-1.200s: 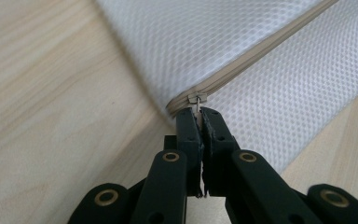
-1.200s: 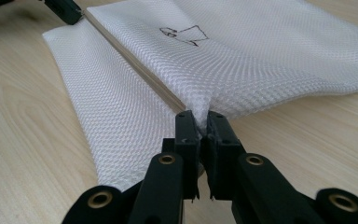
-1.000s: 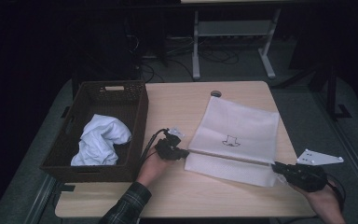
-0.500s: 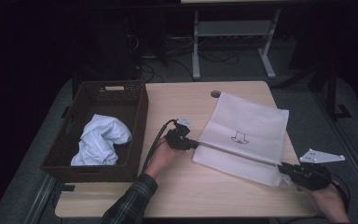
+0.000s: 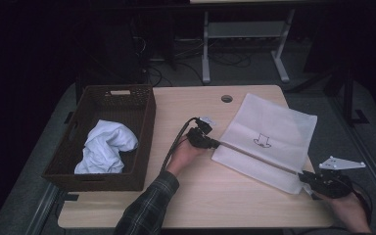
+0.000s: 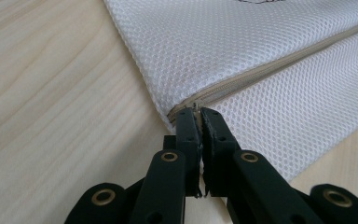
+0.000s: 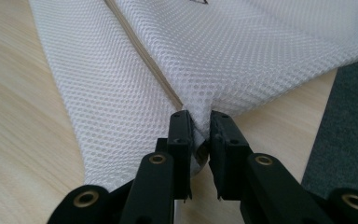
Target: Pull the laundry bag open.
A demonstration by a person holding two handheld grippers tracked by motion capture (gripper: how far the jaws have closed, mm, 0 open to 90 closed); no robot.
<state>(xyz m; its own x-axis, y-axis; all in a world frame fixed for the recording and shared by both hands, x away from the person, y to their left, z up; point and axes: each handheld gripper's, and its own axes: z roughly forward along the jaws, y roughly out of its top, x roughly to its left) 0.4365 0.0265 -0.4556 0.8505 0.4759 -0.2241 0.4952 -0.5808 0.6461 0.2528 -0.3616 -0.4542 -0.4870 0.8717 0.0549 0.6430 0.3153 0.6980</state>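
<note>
Mesh laundry bag (image 5: 269, 139) flat on tabletop (image 5: 200, 196) | left gripper (image 6: 199, 122) fingers pinching zipper end | right gripper (image 7: 200, 126) fingers pinching near-right corner

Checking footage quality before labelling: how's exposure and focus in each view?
High view: dim, background nearly black, table lit, soft detail. Left gripper view: bright and even, mesh laundry bag sharp near the zipper. Right gripper view: bright, bag weave crisp in front, softer toward the top.
</note>
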